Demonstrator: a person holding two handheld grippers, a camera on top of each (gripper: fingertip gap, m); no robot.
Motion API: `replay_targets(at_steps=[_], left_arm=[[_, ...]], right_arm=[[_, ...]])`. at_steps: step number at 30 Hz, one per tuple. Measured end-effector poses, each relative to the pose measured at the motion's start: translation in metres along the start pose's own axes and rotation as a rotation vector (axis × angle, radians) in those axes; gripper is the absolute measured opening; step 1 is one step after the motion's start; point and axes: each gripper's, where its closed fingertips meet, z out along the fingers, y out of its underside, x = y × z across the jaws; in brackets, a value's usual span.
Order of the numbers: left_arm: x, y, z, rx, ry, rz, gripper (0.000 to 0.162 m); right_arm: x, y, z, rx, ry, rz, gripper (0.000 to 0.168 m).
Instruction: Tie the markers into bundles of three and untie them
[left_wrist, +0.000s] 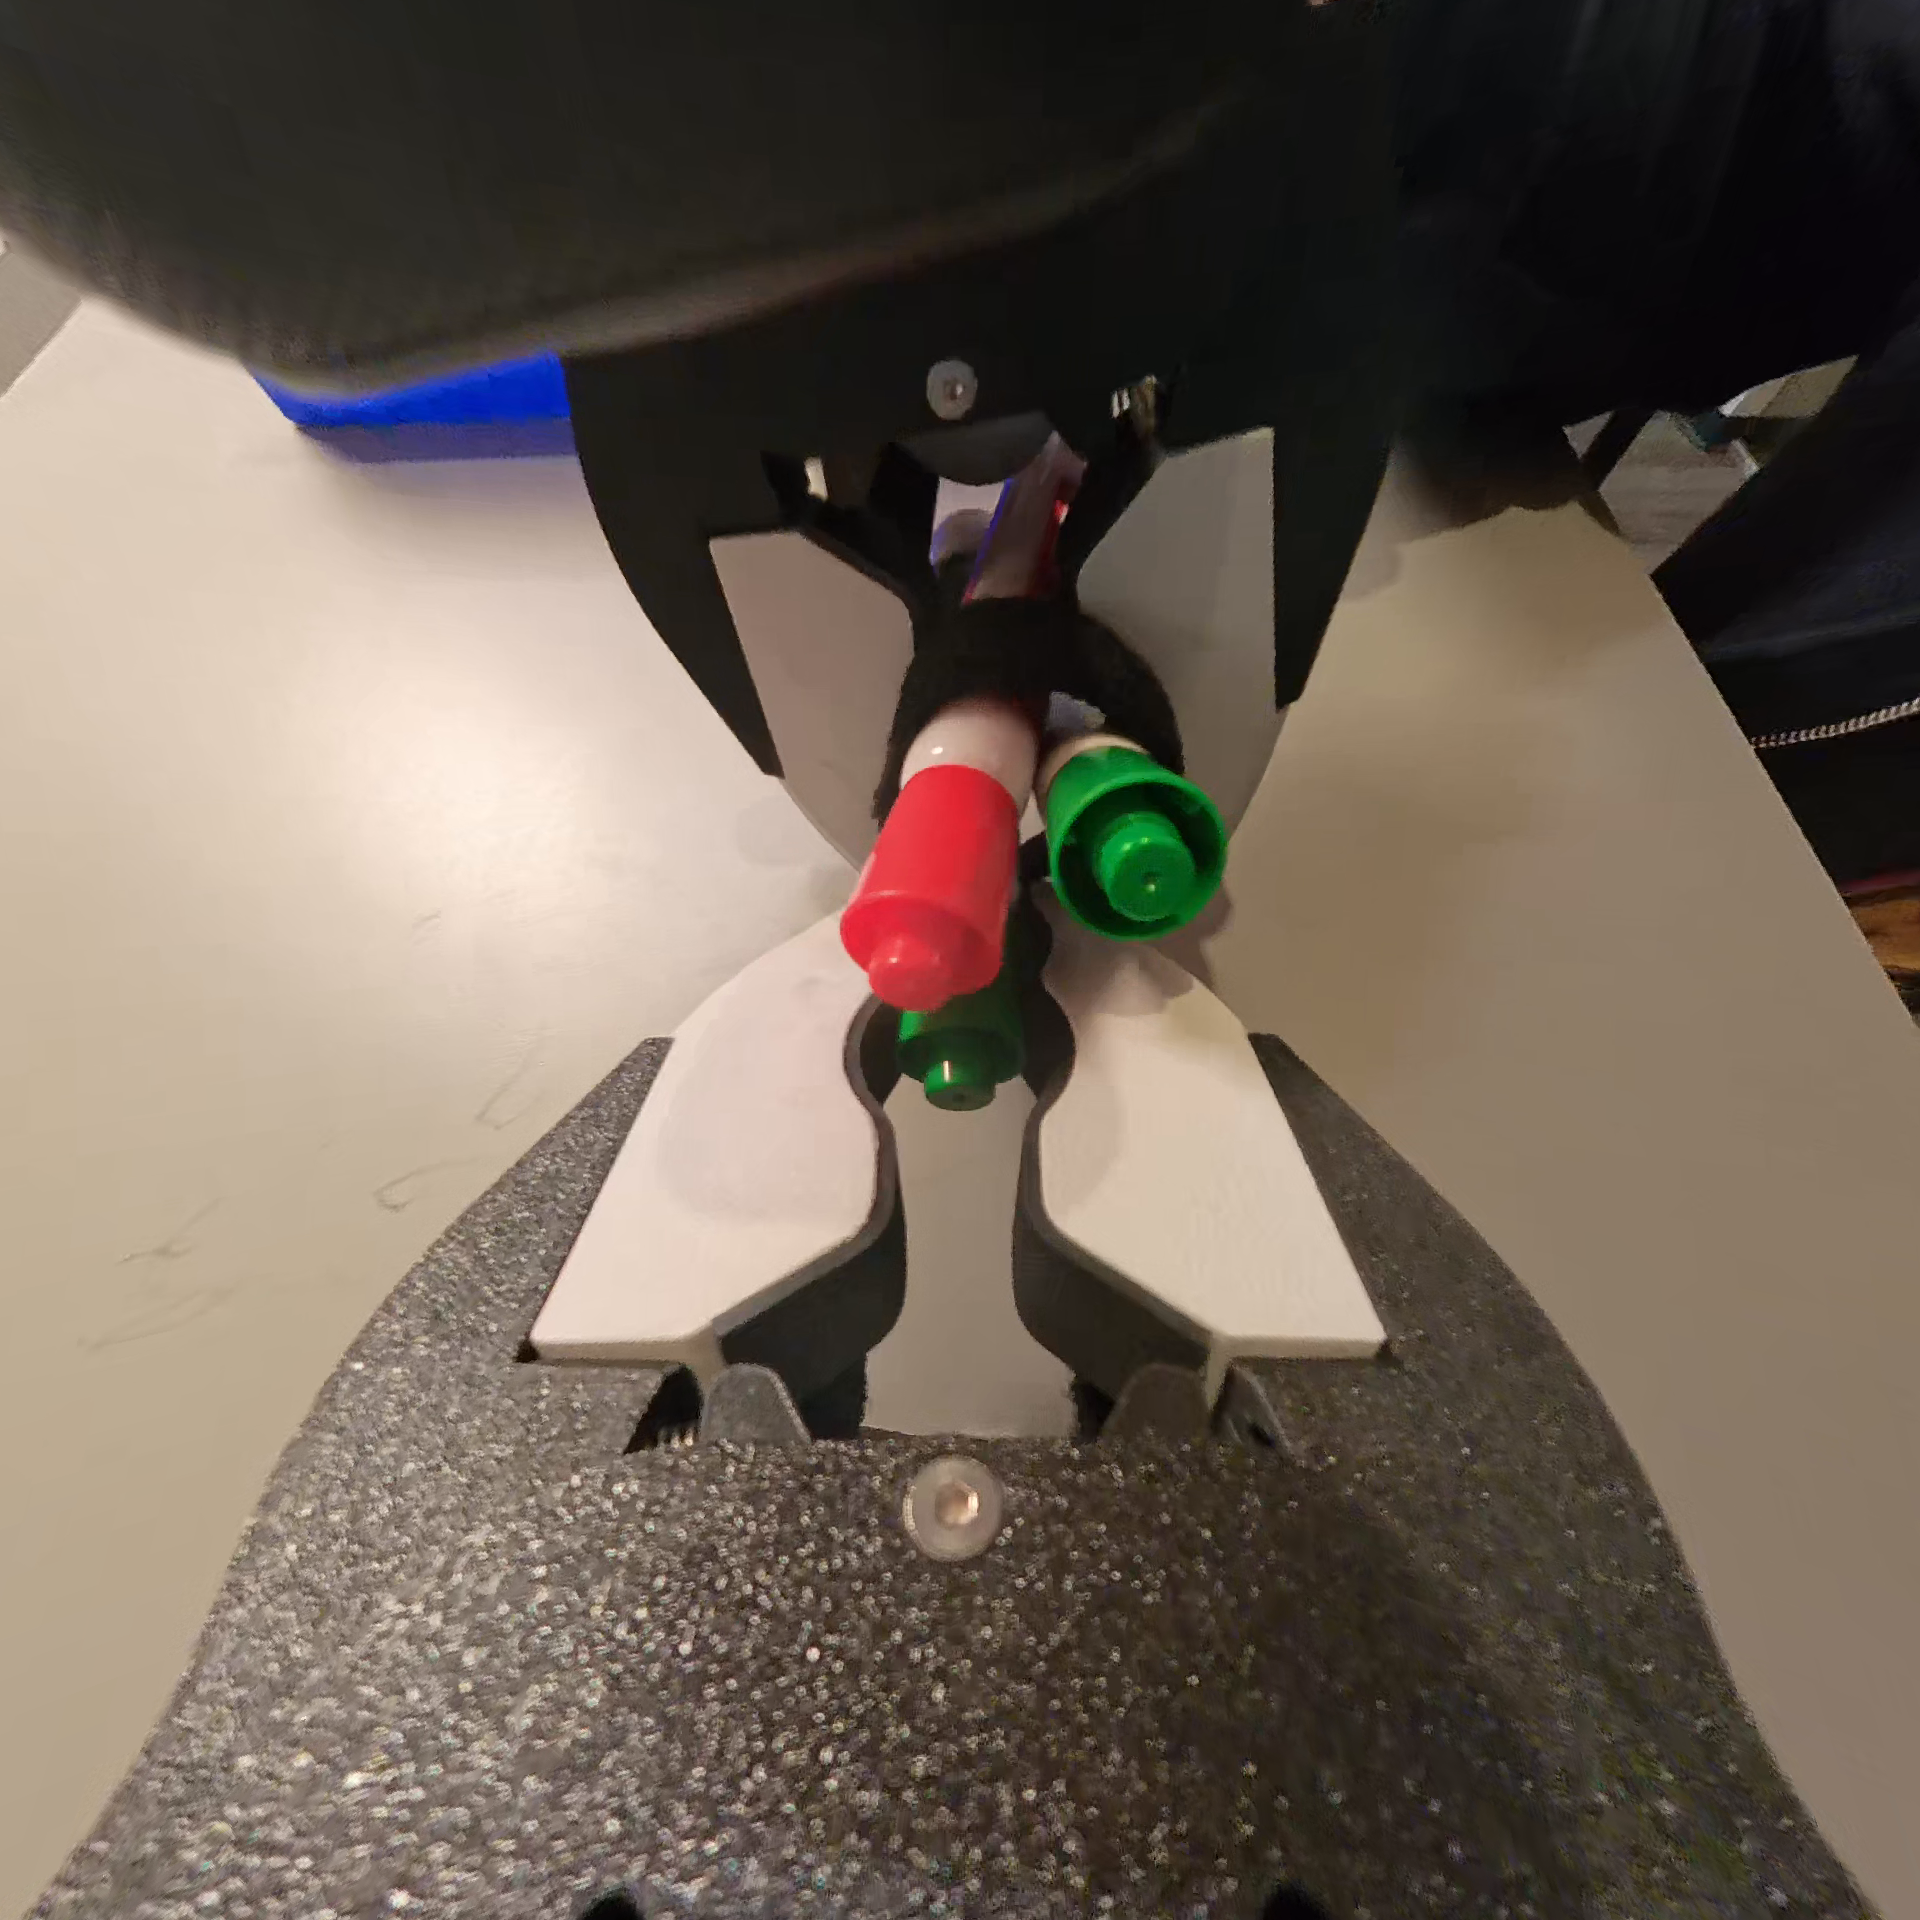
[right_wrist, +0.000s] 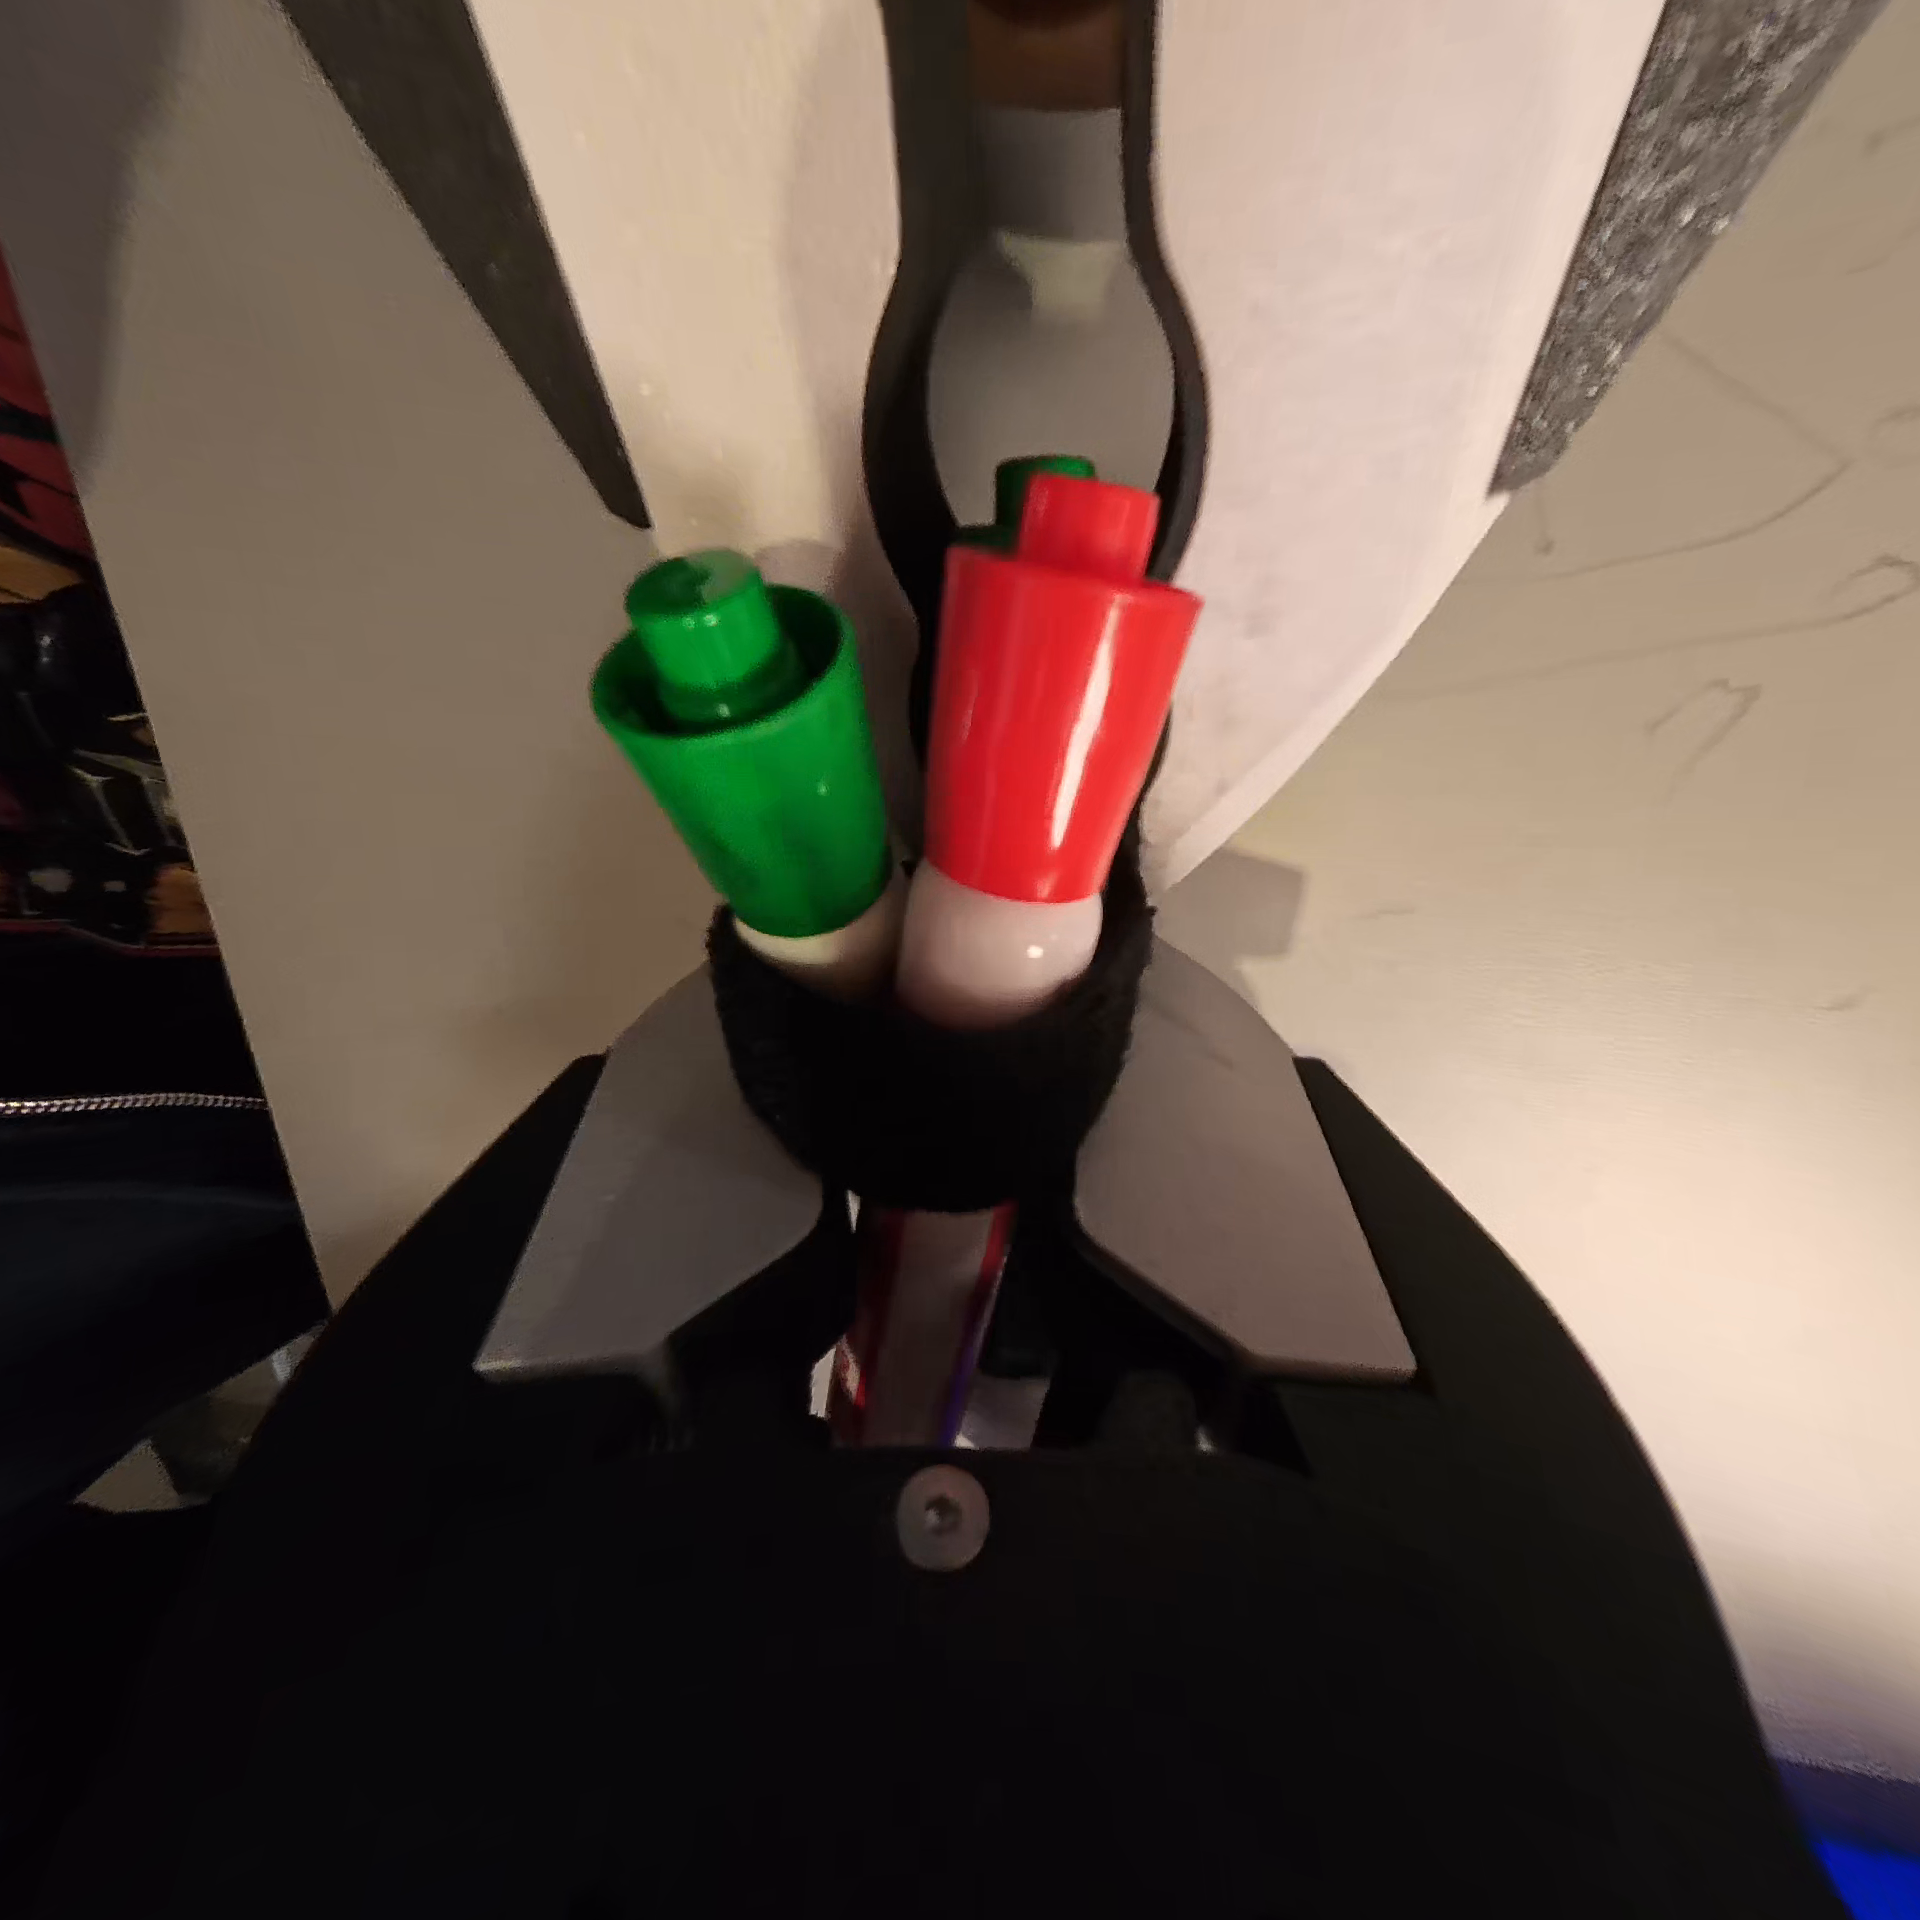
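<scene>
Speckled grey housing fills the bottom of the left wrist view, where the left gripper reaches toward three markers bound by a black band. Its pale fingers flank the cap of the lower green marker, but whether they press on it or stand just clear cannot be told. Above that cap, the red-capped marker and a second green-capped marker point toward the camera. Opposite, the black right gripper is clenched on the bundle, its fingers squeezing the black band from both sides, with the marker barrels running back between them. From the right wrist view the caps splay apart above the band, the green one tilting left. All of this is held above a beige table, near its right edge; a blue object lies toward the far left, half hidden by a dark sleeve.
</scene>
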Motion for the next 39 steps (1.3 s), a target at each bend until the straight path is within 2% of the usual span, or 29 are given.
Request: replay_targets(at_steps=[10, 27, 39], left_arm=[[-0.003, 0.008, -0.003, 0.006, 0.048, -0.011, 0.02], [-0.004, -0.013, -0.028, 0.211, -0.02, -0.064, 0.025], [-0.007, -0.007, -0.03, 0.209, -0.043, -0.068, 0.027]], right_arm=[[-0.002, -0.005, 0.006, -0.022, -0.096, 0.053, 0.042], [-0.013, -0.03, -0.015, 0.045, -0.136, 0.103, 0.041], [-0.018, -0.031, -0.022, 0.056, -0.173, 0.107, 0.041]])
